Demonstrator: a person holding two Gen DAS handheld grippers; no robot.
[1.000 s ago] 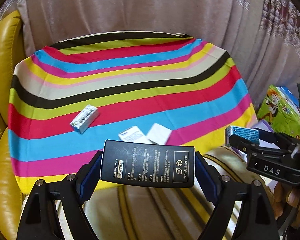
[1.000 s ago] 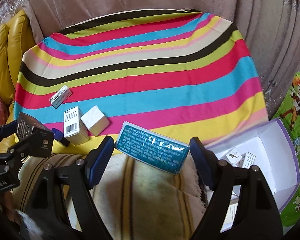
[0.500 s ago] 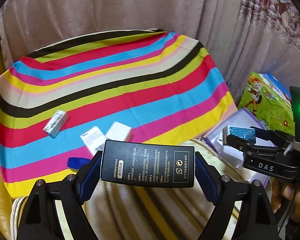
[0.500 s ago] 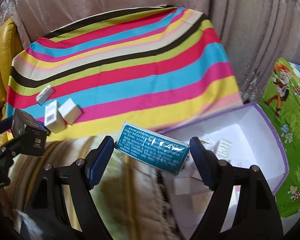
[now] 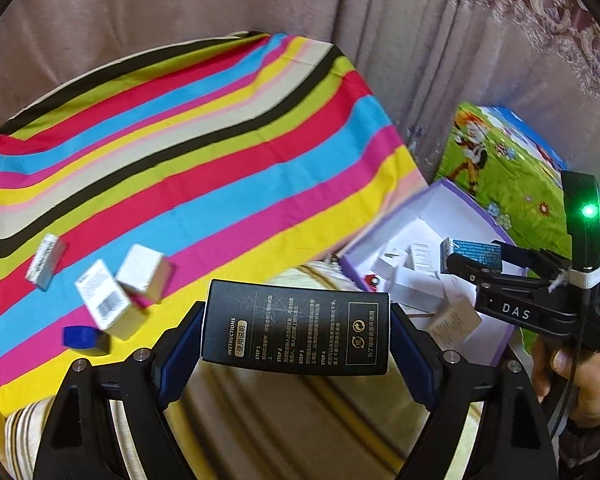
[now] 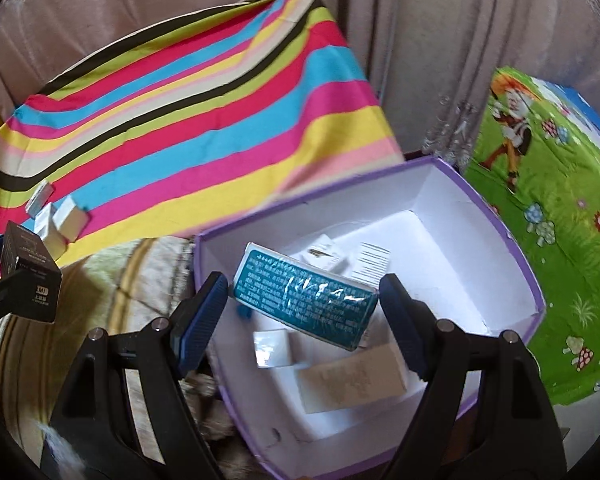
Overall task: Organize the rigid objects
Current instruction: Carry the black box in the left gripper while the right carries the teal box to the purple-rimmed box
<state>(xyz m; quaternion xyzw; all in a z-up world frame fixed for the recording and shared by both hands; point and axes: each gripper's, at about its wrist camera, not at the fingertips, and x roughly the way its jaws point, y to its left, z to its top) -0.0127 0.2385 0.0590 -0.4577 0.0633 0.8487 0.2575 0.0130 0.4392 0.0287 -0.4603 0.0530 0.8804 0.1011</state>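
Note:
My left gripper (image 5: 296, 330) is shut on a black box (image 5: 296, 326) with white instruction text, held above a beige striped blanket. It also shows at the left of the right wrist view (image 6: 30, 276). My right gripper (image 6: 304, 300) is shut on a teal box (image 6: 306, 296) wrapped in clear film, held over the open purple-rimmed white box (image 6: 496, 208). The right gripper also shows in the left wrist view (image 5: 472, 260). Several small white boxes (image 6: 352, 378) lie inside the purple box.
A striped cloth (image 5: 188, 148) covers the table; on it lie a white cube (image 5: 142, 272), a barcoded white box (image 5: 104, 304), a small grey-white box (image 5: 44, 260) and a blue object (image 5: 80, 336). A green cartoon-print box (image 6: 548, 184) stands right of the purple box. Curtains hang behind.
Both grippers have swung right with their boxes. The right gripper now holds the teal box over the purple box's inside; the purple box has come into the left wrist view.

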